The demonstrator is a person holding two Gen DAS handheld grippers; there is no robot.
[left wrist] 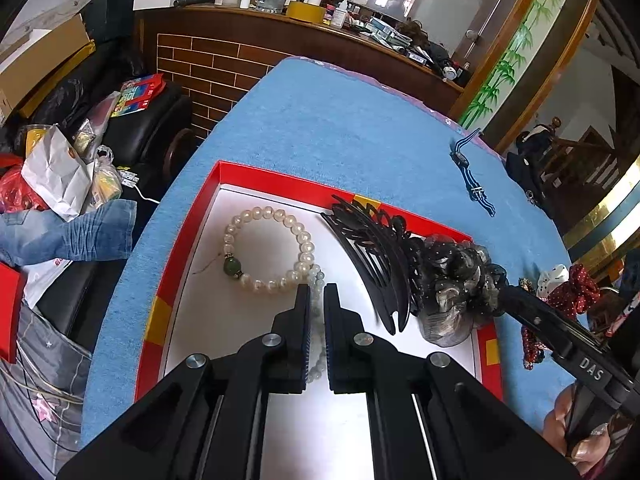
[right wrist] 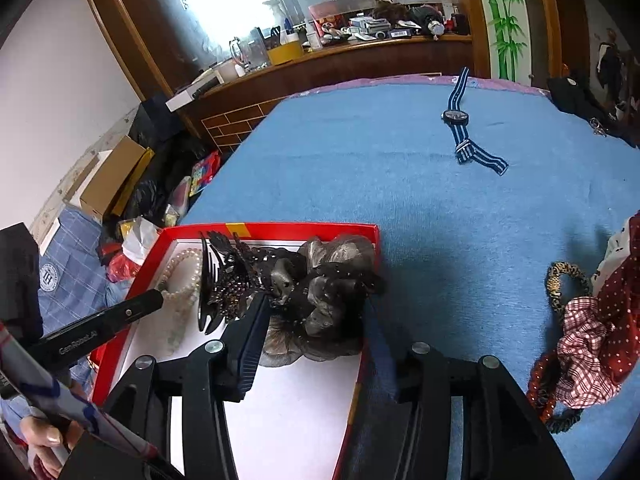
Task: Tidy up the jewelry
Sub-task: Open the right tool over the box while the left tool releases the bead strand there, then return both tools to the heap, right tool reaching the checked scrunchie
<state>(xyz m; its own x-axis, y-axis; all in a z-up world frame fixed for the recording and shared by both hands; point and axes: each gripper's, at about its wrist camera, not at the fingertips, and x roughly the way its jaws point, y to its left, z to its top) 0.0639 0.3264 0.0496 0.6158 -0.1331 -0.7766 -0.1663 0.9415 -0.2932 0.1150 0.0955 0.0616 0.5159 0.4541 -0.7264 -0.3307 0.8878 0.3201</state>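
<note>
A red box with a white floor sits on the blue cloth. In it lie a pearl bracelet with a green bead, a pale bead bracelet, a black hair comb and a grey-black gauze hair flower. My left gripper is nearly shut around the pale bead bracelet over the box floor. My right gripper is open, its fingers on either side of the gauze flower at the box's right wall.
A blue striped watch lies far back on the cloth. Several fabric scrunchies are heaped at the right edge. A black sofa with bags and clothes stands left of the table. A cluttered wooden counter runs behind.
</note>
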